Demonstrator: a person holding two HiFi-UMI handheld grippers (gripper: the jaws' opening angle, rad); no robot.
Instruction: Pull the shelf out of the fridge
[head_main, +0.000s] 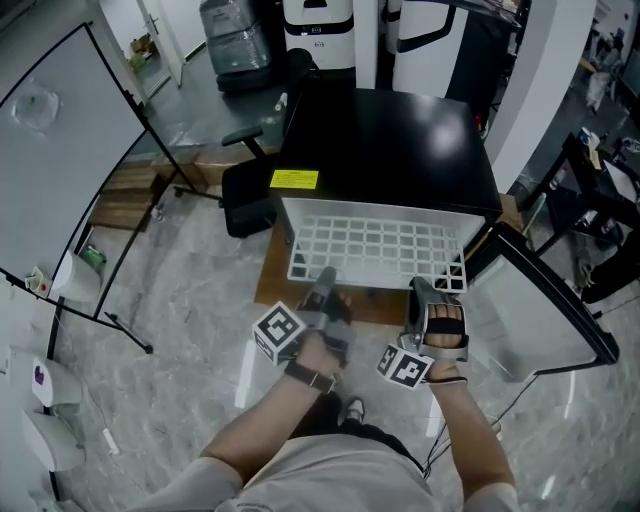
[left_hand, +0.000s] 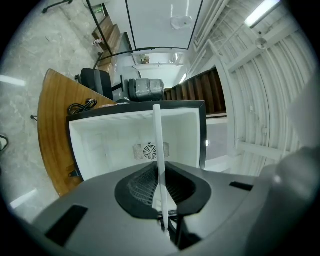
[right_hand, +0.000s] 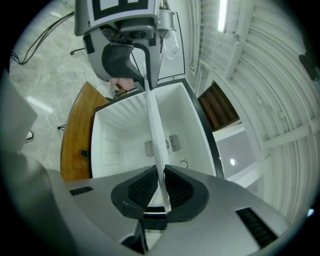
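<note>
A white wire shelf (head_main: 375, 245) sticks well out of the front of the black mini fridge (head_main: 385, 150), seen from above in the head view. My left gripper (head_main: 325, 287) is shut on the shelf's front edge near its left end. My right gripper (head_main: 428, 292) is shut on the same edge near its right end. In the left gripper view the shelf (left_hand: 158, 145) runs edge-on as a thin white strip pinched between the pads of the left gripper (left_hand: 163, 202), with the white fridge interior (left_hand: 115, 145) behind. The right gripper view shows the shelf (right_hand: 154, 125) clamped by the right gripper (right_hand: 163, 192) and, farther along, by the left gripper (right_hand: 131, 47).
The fridge door (head_main: 545, 300) stands open at the right. A black office chair (head_main: 248, 195) sits left of the fridge, which rests on a wooden board (head_main: 272, 290). A whiteboard on a stand (head_main: 70, 150) fills the left. The person's legs are close below the grippers.
</note>
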